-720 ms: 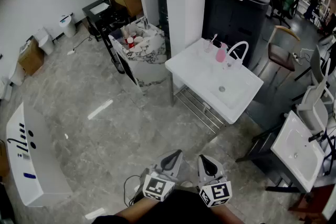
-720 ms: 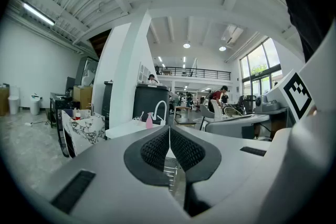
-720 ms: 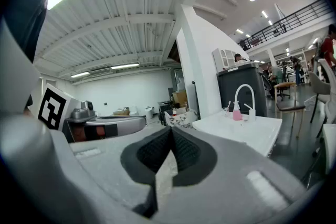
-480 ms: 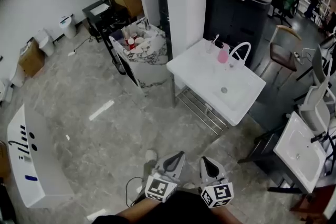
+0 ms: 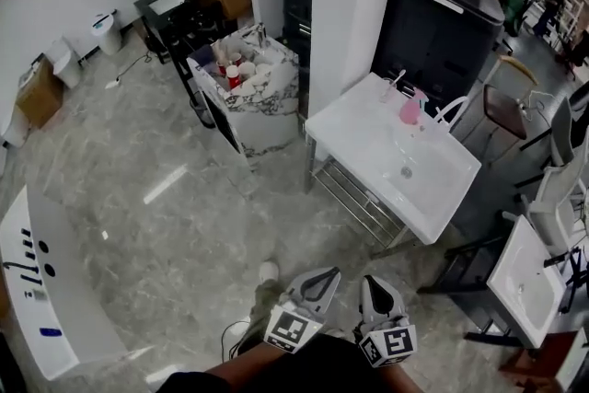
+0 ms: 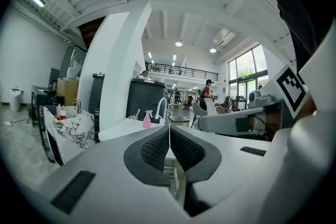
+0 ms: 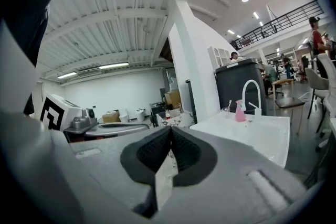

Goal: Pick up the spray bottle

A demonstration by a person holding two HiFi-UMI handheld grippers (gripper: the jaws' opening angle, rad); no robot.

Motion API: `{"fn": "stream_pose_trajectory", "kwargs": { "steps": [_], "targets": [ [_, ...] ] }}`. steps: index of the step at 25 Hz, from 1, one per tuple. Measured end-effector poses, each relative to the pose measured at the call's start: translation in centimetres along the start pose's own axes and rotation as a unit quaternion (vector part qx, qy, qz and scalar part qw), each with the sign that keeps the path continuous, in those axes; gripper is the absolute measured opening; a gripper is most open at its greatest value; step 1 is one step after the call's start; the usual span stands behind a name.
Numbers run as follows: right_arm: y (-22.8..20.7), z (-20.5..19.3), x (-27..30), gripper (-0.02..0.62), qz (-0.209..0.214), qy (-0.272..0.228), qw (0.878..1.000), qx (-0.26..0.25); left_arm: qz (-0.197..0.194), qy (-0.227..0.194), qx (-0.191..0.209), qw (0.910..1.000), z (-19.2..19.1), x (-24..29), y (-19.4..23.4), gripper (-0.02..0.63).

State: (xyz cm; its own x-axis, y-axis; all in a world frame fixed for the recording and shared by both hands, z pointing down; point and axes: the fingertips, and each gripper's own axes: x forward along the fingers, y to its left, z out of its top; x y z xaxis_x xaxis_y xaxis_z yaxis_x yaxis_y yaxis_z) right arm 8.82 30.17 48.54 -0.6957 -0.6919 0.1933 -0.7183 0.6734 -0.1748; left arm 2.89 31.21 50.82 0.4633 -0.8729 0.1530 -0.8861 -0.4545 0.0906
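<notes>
we are walking to the white sink point(image 5: 363, 135). a moment ago it sat a bit higher and more to the left in the head view. now it has slid down and to the right, so we think we have stepped closer. 1 shoe point(image 5: 268, 271) pokes out in front of us on the grey floor point(image 5: 138, 198), like we are in the middle of a step.

the pink spray bottle point(image 5: 411, 108) stands up at the back of the sink top, just beside the curved white tap point(image 5: 453, 110). it looks untouched. it is well apart from both grippers.

the 2 grippers sit low, close to our body, side by side. the left gripper point(image 6: 169, 136) has its jaws pressed together with nothing in them. the right gripper point(image 7: 170, 140) is the same, closed tight and empty.

so the pick up has not started yet. we think we need more steps to reach the sink. then 1 gripper has to open wide before it can go round the bottle.
</notes>
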Motion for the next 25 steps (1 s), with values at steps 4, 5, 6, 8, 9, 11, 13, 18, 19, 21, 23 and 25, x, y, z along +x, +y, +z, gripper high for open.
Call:
{"fn": "stream_pose_trajectory", "kwargs": {
  "steps": [4,5,6,8,9,11,13,18,19,21,23,25],
  "targets": [
    [0.6,1.5,7.7,-0.001,-0.028,0.011,1.000,-0.005,0.000,-0.004,-0.014,0.9999,1.6,0.5,9.2,0.020],
    [0.6,1.8,9.4,-0.001,-0.037,0.017,0.999,-0.002,0.000,-0.003,-0.014,0.9999,2.4,0.6,11.4,0.020],
    [0.8,2.1,11.0,0.000,-0.045,0.022,0.999,0.002,-0.004,-0.002,-0.011,0.9999,3.0,0.7,13.4,0.020],
    [1.5,2.8,13.9,-0.001,-0.058,0.031,0.998,0.007,-0.021,0.002,0.000,0.9998,3.3,0.7,17.1,0.020],
    [2.0,3.0,15.3,0.000,-0.064,0.034,0.997,0.007,-0.027,0.002,-0.001,0.9996,3.5,0.8,18.9,0.020],
    [3.1,3.3,18.0,-0.002,-0.076,0.037,0.996,0.012,-0.036,-0.006,-0.005,0.9993,4.1,0.9,22.0,0.020],
    [4.0,3.1,19.7,0.000,-0.089,0.040,0.995,0.014,-0.051,-0.018,-0.016,0.9984,4.9,1.3,24.0,0.020],
    [4.6,1.9,21.9,0.000,-0.126,0.056,0.990,0.021,-0.087,-0.024,-0.007,0.9959,6.2,2.9,26.6,0.020],
    [4.5,2.2,22.2,-0.001,-0.135,0.054,0.989,0.020,-0.090,-0.023,-0.010,0.9956,6.1,3.1,27.0,0.020],
    [3.9,3.0,22.7,0.000,-0.157,0.046,0.986,0.015,-0.095,-0.022,-0.011,0.9952,6.2,3.5,27.8,0.020],
    [3.1,3.8,23.1,0.000,-0.179,0.038,0.983,0.013,-0.103,-0.025,-0.016,0.9943,6.1,4.2,28.3,0.020],
    [2.6,4.2,23.4,0.000,-0.192,0.034,0.981,0.011,-0.110,-0.026,-0.027,0.9932,5.9,4.9,28.6,0.020]
  ]
}}
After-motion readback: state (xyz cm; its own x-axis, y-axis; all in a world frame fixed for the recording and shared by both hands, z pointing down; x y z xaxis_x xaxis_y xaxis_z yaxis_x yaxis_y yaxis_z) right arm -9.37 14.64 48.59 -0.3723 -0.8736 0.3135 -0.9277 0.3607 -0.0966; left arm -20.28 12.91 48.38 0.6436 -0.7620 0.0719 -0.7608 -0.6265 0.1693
